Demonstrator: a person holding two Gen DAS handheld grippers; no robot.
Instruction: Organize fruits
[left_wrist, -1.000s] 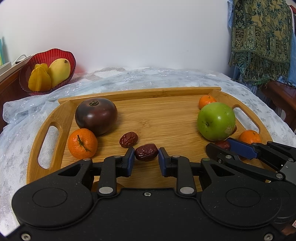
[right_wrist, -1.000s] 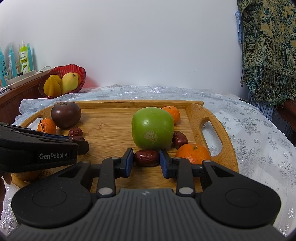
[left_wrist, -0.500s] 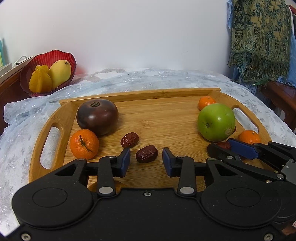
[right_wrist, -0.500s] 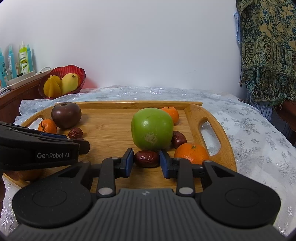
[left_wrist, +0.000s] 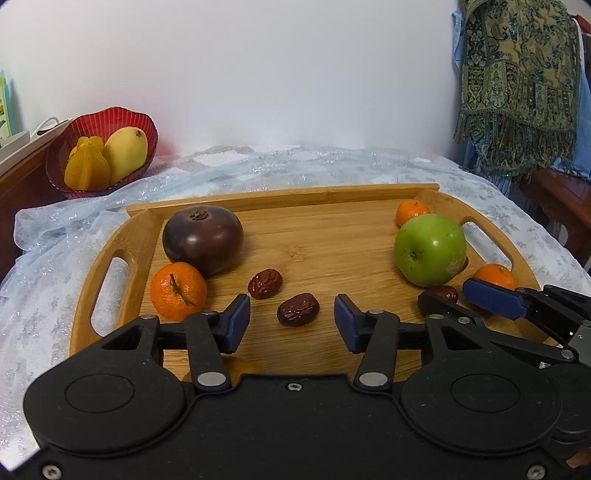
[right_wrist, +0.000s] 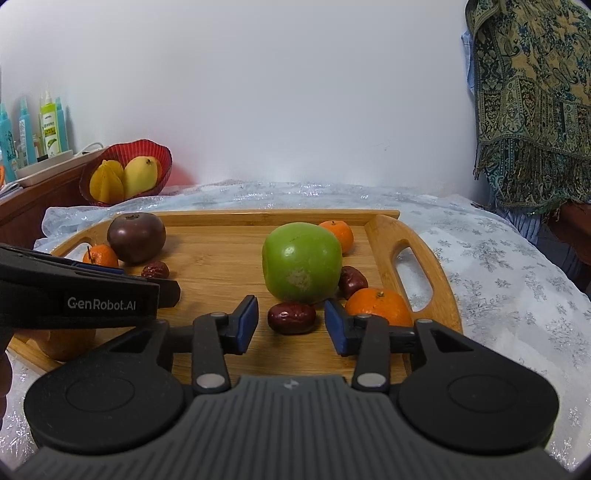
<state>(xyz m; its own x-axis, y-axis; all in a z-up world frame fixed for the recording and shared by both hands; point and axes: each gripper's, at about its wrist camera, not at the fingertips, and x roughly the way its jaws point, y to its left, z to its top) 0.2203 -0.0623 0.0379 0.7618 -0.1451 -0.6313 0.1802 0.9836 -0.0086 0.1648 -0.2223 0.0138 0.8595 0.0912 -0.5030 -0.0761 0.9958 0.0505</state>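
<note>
A wooden tray holds the fruit. On its left stand a dark purple round fruit, a tangerine and a red date. A second red date lies on the wood between the blue pads of my left gripper, whose jaws are opening and clear of it. On the right stand a green apple and two tangerines. My right gripper is opening too, with a red date lying free between its pads.
A red bowl with a mango and a starfruit stands at the back left, on a wooden ledge. Bottles line a shelf far left. A patterned shawl hangs at the right. A pale lace cloth covers the surface.
Both grippers have let go of their red dates, which now lie on the tray between spread pads. Neither hand has shifted noticeably.
</note>
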